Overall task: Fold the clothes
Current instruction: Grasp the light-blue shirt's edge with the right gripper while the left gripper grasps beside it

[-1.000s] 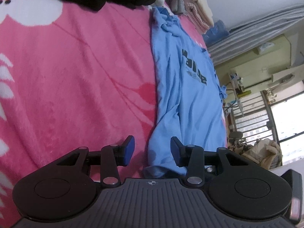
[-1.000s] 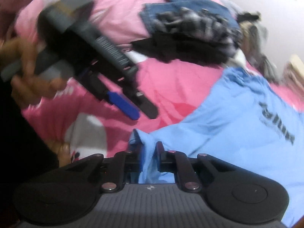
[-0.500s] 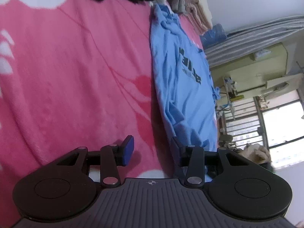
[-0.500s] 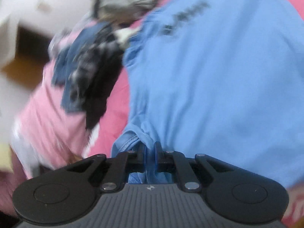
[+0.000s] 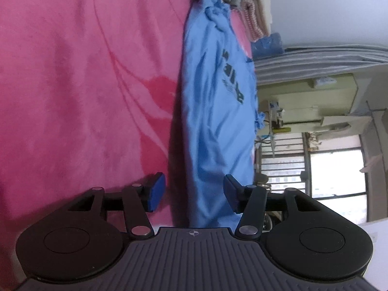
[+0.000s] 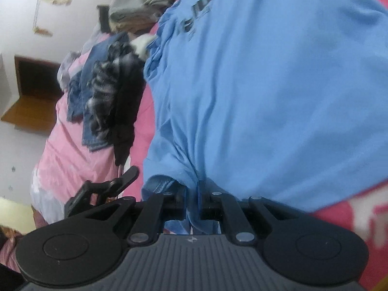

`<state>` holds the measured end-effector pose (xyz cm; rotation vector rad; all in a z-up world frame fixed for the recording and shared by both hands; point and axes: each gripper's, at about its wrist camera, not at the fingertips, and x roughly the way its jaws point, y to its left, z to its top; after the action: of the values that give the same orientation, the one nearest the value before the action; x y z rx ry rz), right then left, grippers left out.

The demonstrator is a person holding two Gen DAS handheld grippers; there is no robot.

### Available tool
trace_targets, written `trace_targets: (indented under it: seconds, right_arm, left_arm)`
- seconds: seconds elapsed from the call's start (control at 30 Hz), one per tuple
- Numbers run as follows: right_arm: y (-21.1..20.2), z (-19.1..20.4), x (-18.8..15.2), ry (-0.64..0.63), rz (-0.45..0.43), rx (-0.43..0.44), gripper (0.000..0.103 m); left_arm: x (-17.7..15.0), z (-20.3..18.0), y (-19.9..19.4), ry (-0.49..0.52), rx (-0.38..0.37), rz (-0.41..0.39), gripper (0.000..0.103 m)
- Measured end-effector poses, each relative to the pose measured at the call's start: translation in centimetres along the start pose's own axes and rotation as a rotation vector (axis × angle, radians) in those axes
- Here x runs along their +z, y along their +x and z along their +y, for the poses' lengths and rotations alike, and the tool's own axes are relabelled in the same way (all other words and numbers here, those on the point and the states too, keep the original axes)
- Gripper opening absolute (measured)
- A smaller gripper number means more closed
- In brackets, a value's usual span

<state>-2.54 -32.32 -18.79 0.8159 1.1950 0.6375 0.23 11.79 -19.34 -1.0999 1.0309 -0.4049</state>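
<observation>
Light-blue cotton T-shirt with dark lettering (image 5: 213, 111) spread on a pink fleece blanket (image 5: 84, 84); right gripper (image 6: 192, 194) pinches its hem corner, apparently to draw it taut; left gripper (image 5: 194, 191), jaws opening, straddles the hem edge without pressing, likely preparing a second grip.

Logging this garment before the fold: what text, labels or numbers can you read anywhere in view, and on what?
Dark print on the chest of the blue T-shirt: only partly legible, roughly "valle"; foreshortened in the left wrist view, blurred in the right wrist view.
Smaller line under that print: too small to read.
Cross mark on each gripper body: a symbol, not text.
Nothing else readable.
</observation>
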Motion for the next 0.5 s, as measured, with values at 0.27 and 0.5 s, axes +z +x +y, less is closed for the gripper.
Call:
trace_targets:
  seconds: [0.27, 0.5]
  right_arm:
    - [-1.5, -1.1, -0.4, 0.012, -0.048, -0.075, 0.008]
    - [-2.1, 2.7, -0.4, -0.254, -0.049, -0.198, 0.010]
  left_arm:
    - [-0.2, -1.9, 1.5, 0.075, 0.026, -0.008, 0.014]
    - [-0.6, -4.0, -2.6, 0.178, 0.060, -0.142, 0.001]
